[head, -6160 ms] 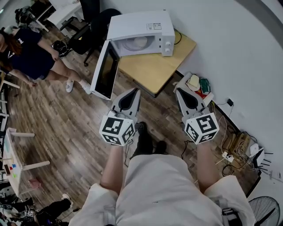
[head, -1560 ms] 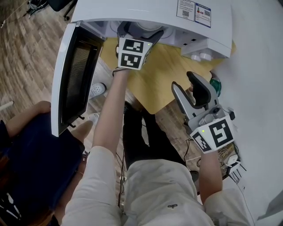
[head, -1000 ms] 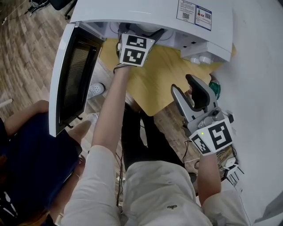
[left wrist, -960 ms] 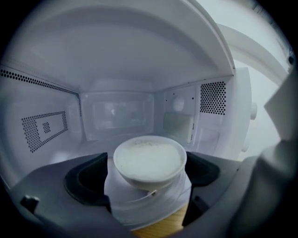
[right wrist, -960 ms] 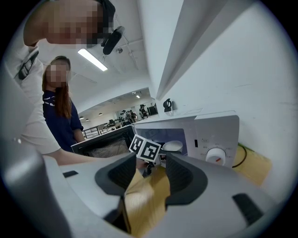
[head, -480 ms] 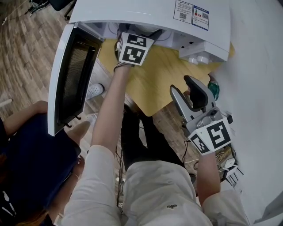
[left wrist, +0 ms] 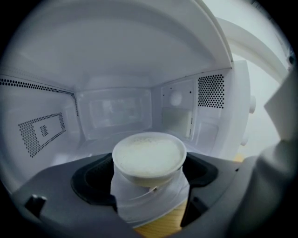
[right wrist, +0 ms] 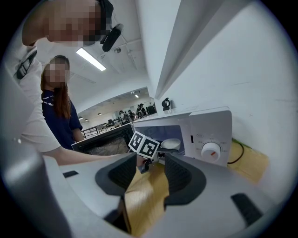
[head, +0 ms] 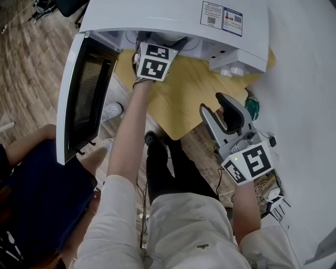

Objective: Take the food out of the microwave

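Observation:
The white microwave (head: 178,16) stands on a wooden table (head: 189,97) with its door (head: 84,89) swung open to the left. My left gripper (left wrist: 149,173) reaches into the oven's mouth, shut on a white bowl (left wrist: 149,155) of pale food with a translucent piece under it. Table wood shows below the bowl. From the right gripper view the bowl (right wrist: 170,143) sits at the front of the cavity. My right gripper (head: 219,107) hangs open and apart, to the right of the table, with nothing between its fingers.
A person in dark blue (head: 37,184) stands close by the open door at the lower left. A green object (head: 254,107) and cables (head: 270,192) lie by the white wall on the right. The microwave's dial (right wrist: 211,150) faces the right gripper.
Over six seconds I walked up and put the left gripper into the microwave. In the last half second it drew slightly back with the bowl. The right gripper hardly moved.

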Demonstrator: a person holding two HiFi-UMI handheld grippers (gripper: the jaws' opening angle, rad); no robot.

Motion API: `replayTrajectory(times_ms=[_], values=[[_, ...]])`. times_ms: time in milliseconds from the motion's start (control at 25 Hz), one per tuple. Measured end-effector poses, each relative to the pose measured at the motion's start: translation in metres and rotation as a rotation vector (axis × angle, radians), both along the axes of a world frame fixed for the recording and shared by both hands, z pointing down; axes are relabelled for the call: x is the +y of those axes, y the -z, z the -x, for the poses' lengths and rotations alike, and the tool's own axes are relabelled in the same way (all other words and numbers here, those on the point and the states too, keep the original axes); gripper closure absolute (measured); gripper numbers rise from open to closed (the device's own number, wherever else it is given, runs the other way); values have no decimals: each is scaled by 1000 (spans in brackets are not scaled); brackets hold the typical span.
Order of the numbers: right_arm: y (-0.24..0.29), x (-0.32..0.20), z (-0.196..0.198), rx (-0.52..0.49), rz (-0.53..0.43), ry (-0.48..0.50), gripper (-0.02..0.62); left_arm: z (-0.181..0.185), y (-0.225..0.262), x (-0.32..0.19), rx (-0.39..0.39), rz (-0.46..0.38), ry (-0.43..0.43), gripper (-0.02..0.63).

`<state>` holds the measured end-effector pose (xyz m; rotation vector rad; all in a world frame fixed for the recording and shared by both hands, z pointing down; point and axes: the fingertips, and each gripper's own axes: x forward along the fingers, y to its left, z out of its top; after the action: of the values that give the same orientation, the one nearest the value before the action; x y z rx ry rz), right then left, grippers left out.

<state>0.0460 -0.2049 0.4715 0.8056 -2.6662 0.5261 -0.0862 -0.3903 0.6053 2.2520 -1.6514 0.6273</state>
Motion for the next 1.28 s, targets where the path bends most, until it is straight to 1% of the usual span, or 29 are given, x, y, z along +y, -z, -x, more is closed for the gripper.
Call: replayTrajectory(times_ms=[200,680,960,1280], values=[[0,2,-2,-3,4,-12,413,0,6,3,32,-35,13,143],[5,12,2,2,-1,-22,413,4,13,15,46,-74,13,146],[9,17,6,10,-6,-23,413,9,18,28,95,-120,24,146],[19,25,14,2,-23,-28,413,9,40,47,148,-188,28,147]])
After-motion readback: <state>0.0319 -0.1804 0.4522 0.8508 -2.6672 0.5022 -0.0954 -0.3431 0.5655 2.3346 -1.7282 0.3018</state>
